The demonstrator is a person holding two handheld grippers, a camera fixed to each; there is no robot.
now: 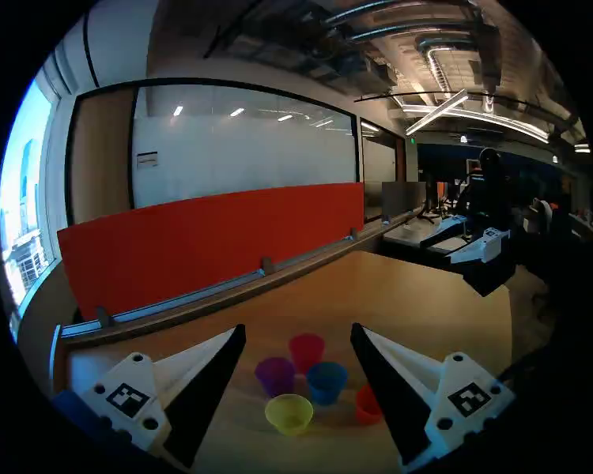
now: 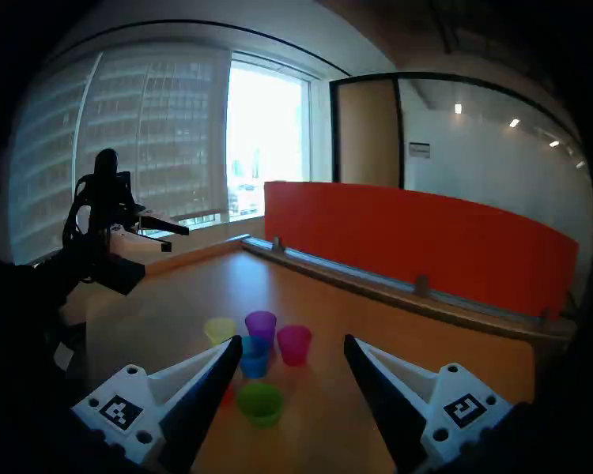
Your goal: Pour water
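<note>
Several small coloured plastic cups stand clustered on a wooden desk (image 1: 423, 300). In the left gripper view, pink (image 1: 306, 350), purple (image 1: 274, 374), blue (image 1: 326, 381) and yellow (image 1: 289, 413) cups sit between the fingers of my open left gripper (image 1: 296, 327). A red cup (image 1: 367, 403) is half hidden by the right finger. My right gripper (image 2: 292, 340) is open above the desk, empty, with yellow (image 2: 219, 329), purple (image 2: 260, 324), pink (image 2: 294, 344), blue (image 2: 254, 355) and green (image 2: 259, 403) cups ahead of it. No water vessel is in view.
A red partition (image 1: 217, 233) on a metal rail runs along the desk's far edge. The right gripper (image 1: 439, 246) hovers at the desk's right end, the left gripper (image 2: 178, 238) near the window (image 2: 265, 150). A glass-walled room lies behind.
</note>
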